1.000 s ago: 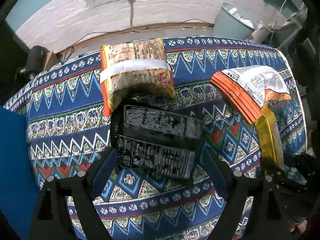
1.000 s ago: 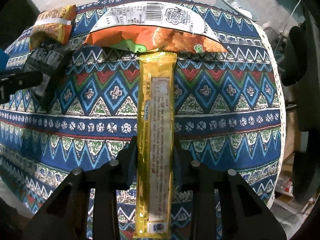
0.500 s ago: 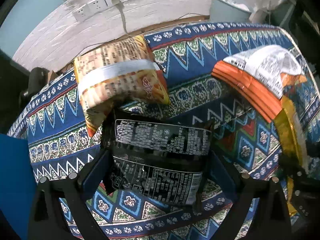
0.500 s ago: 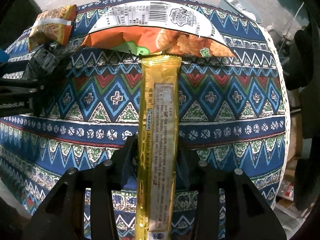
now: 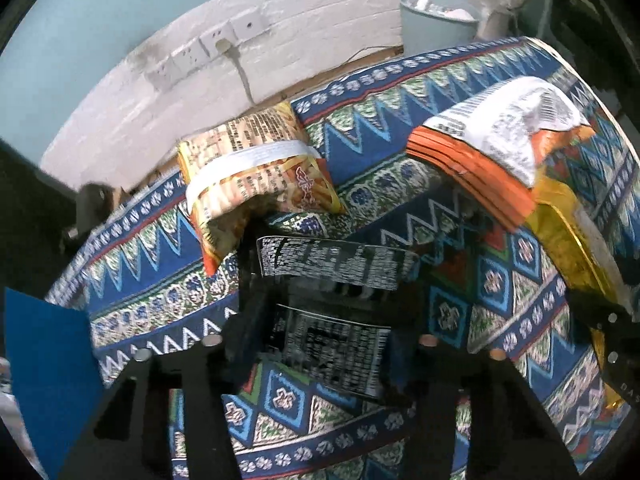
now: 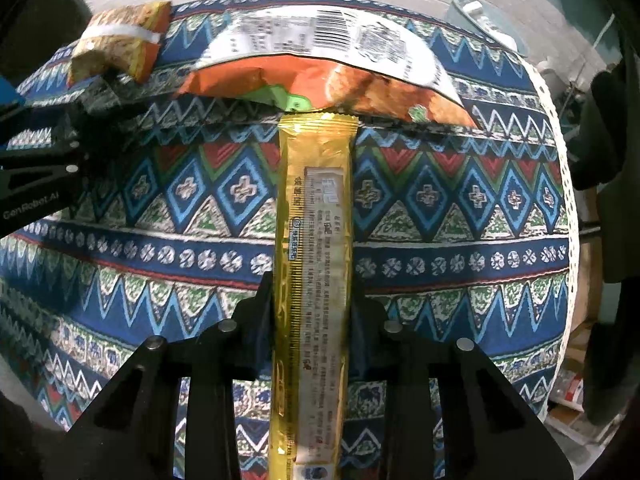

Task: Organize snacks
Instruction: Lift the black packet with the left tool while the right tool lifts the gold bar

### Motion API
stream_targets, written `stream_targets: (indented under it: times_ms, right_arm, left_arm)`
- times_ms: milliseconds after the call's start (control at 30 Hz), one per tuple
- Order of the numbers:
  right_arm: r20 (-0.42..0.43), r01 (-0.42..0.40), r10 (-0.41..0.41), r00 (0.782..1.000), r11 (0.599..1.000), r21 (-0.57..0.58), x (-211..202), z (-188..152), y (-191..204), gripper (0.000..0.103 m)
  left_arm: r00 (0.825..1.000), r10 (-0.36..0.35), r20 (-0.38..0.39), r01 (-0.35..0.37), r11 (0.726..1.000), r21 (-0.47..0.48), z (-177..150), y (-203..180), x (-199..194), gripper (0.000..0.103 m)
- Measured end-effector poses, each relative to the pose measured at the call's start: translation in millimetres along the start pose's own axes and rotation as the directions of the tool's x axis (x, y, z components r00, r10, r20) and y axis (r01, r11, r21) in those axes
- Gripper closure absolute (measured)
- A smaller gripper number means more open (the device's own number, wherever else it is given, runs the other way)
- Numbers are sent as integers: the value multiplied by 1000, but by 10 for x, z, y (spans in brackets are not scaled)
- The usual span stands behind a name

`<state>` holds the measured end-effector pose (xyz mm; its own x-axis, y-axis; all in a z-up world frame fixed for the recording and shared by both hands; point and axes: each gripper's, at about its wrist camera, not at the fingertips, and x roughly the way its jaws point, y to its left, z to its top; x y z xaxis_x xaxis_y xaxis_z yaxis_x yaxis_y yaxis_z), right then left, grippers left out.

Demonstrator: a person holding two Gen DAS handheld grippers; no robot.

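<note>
A black snack packet [image 5: 332, 344] with white print lies on the patterned tablecloth [image 5: 152, 280]. My left gripper [image 5: 326, 312] points steeply down over it. Its jaws are closing, the pads press the packet's sides, and the packet buckles upward. My right gripper [image 6: 312, 300] is closing on a long gold stick packet [image 6: 316, 200], gripped near its lower half. The gold packet's far end touches a big orange chip bag [image 6: 320, 76]. A yellow-orange bag with a white band [image 5: 256, 164] lies just behind the black packet.
The orange chip bag [image 5: 480, 160] and the gold packet [image 5: 568, 240] lie right of the left gripper. Behind the table stand a white wall with sockets [image 5: 212, 52] and a pale bin [image 5: 436, 20]. A blue panel [image 5: 48, 360] is at the left. The cloth's lace edge [image 6: 560, 160] runs down the right.
My left gripper moved down over the black packet, rolled, and closed from wide open onto it, so the packet buckled. The right gripper's fingers loosened slightly, then closed again on the gold packet.
</note>
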<state>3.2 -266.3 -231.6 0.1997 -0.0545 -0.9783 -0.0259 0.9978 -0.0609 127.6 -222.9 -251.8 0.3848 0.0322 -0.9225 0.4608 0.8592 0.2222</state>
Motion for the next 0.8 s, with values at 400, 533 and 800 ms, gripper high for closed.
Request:
stream_targets:
  times_ms: [400, 533, 800]
  right_arm:
    - [5, -86, 87, 996, 992, -96, -169, -199, 570, 72]
    - [17, -114, 116, 993, 990, -85, -250, -225, 667, 72]
    - [39, -126, 131, 991, 986, -113, -449, -213, 834, 72]
  left_arm:
    - [1000, -15, 8, 15, 1000, 27, -454, 317, -327, 64]
    - [1000, -19, 16, 18, 1000, 19, -620, 389, -461, 66]
    - [998, -28, 48, 29, 999, -26, -859, 596, -788, 66]
